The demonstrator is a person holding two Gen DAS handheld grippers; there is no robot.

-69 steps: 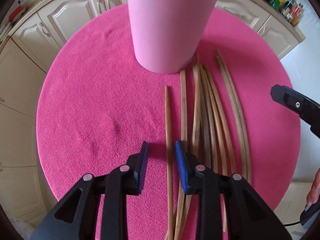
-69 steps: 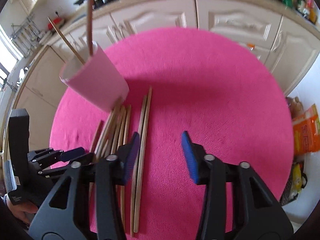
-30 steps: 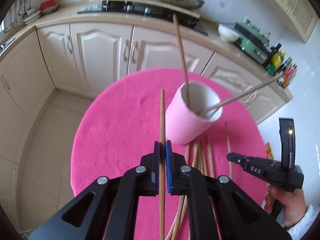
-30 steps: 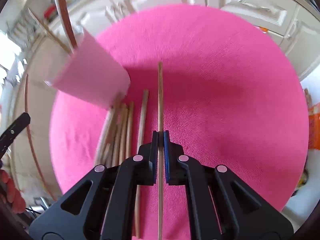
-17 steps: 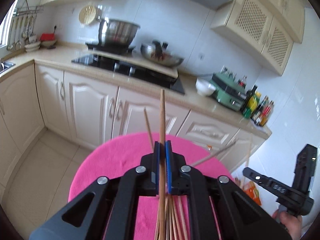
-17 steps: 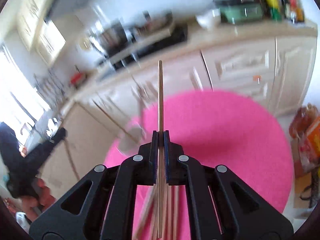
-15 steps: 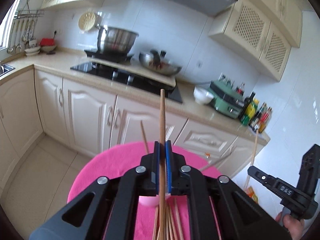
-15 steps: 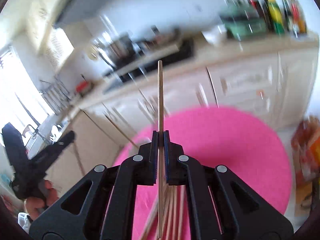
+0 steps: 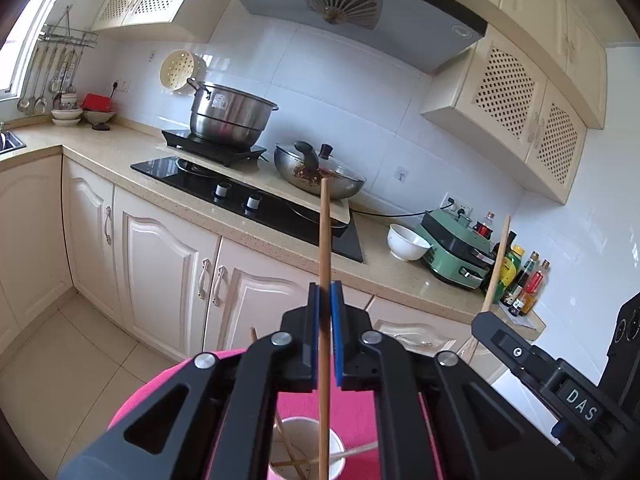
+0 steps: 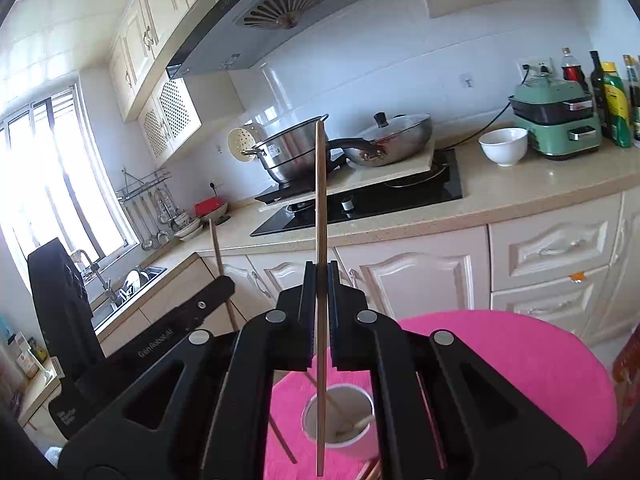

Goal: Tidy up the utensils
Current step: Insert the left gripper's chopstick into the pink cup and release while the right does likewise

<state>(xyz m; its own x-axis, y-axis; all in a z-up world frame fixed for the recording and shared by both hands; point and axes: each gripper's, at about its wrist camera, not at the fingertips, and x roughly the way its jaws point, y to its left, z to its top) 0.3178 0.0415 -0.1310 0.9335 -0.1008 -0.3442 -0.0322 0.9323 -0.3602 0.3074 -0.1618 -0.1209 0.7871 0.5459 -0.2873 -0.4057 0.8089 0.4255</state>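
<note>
A kitchen counter (image 9: 120,152) runs behind a round pink table (image 10: 540,360). The right gripper (image 10: 319,280), lettered "DAS" in the left wrist view, and the left gripper (image 9: 325,300), lettered "GenRobot.AI", each clench one upright wooden chopstick (image 9: 324,240) (image 10: 320,200), long axis vertical, above a white cup (image 10: 340,436) holding more chopsticks.

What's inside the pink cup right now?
The pink cup holds a few wooden chopsticks leaning against its rim, ends down on its pale bottom. The exact count is unclear: the left gripper and its held chopstick cover part of the opening.
</note>
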